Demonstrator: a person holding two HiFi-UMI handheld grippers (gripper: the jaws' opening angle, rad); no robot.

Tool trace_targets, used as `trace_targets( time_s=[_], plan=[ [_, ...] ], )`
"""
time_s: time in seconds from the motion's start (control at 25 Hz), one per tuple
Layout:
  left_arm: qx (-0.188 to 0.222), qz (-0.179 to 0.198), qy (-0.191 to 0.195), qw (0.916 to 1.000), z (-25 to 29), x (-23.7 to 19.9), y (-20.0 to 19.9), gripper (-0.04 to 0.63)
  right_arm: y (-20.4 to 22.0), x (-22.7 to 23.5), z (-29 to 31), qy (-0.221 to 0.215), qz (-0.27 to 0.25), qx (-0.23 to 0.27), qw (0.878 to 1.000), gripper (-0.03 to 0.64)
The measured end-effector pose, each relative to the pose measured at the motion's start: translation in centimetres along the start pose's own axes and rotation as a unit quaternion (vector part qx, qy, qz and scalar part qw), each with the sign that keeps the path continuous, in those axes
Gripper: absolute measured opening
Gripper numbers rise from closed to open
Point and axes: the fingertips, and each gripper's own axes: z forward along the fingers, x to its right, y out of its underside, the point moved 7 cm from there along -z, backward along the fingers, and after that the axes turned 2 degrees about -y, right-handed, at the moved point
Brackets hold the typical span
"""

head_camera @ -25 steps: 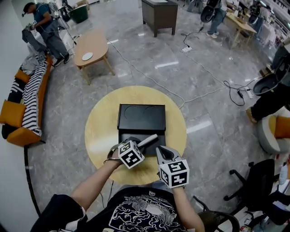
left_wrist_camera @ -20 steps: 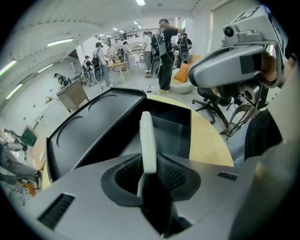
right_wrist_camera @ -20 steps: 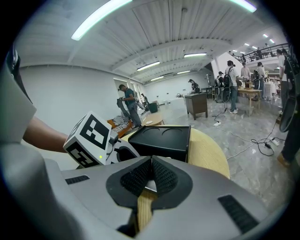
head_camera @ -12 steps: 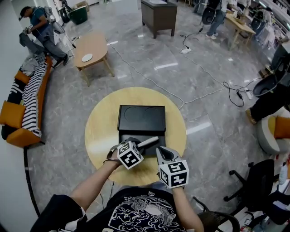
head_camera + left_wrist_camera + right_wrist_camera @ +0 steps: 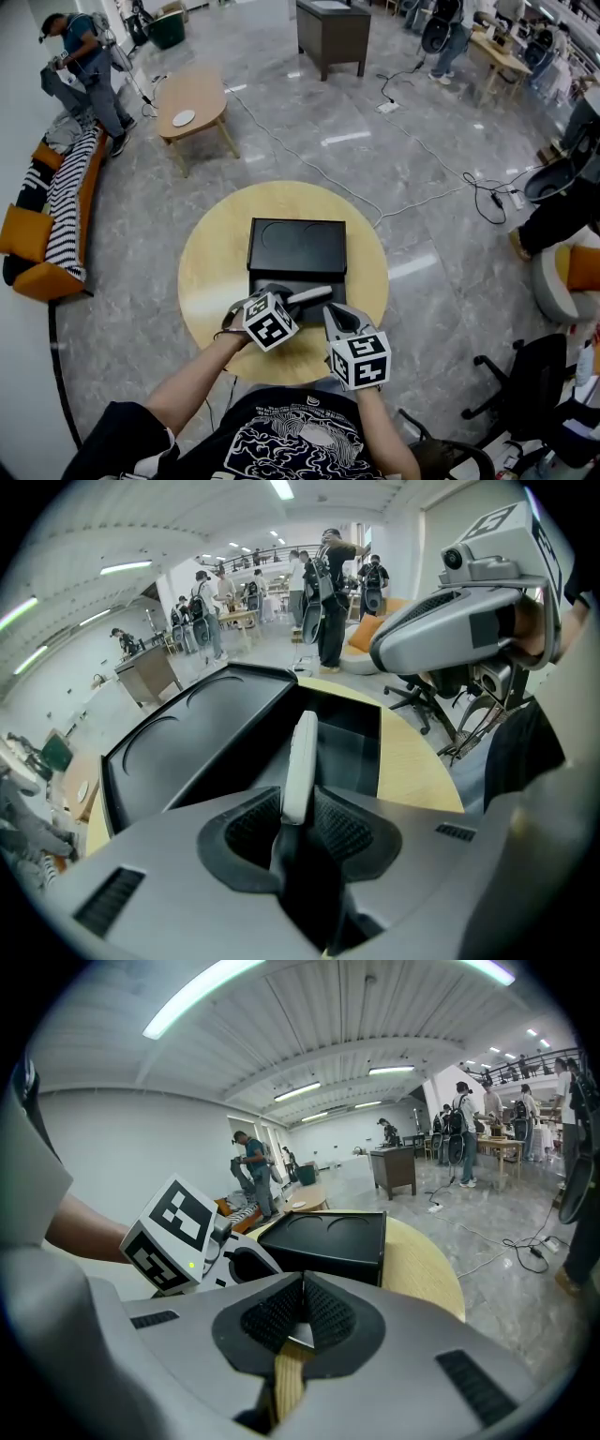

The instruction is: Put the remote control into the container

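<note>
A black container [image 5: 281, 278] sits on the round wooden table [image 5: 211, 267], its lid [image 5: 297, 245] swung open toward the far side. My left gripper [image 5: 286, 300] is shut on a slim pale remote control [image 5: 310, 295], which points right over the container's near edge. In the left gripper view the remote control [image 5: 302, 757] sticks out from between the pads, above the dark inside of the container [image 5: 345, 742]. My right gripper [image 5: 336, 315] hangs beside it at the table's near edge, shut with nothing in it [image 5: 300, 1321].
The container [image 5: 328, 1237] and the left gripper's marker cube [image 5: 172, 1230] lie just ahead of the right gripper. Cables [image 5: 412, 141] cross the grey floor. A small wooden table [image 5: 190, 98], a striped sofa [image 5: 64, 192] and people stand far off.
The free end of the remote has dipped slightly toward the container. The right gripper has stayed where it was.
</note>
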Motion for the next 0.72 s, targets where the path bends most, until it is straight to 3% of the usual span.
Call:
trace_targets(
  time_s=[0.52,0.72],
  plan=[
    [0.027,-0.001,-0.018,0.9995,-1.8,-0.1,0.3,0.100,-0.1,-1.3,0.7,-0.006,-0.002,0.003,1.000,0.023],
    [0.045,-0.024,-0.021,0.9985,-3.2,-0.2,0.9,0.100,0.1,-2.4,1.2,-0.005,0.002,0.003,1.000,0.023]
  ],
)
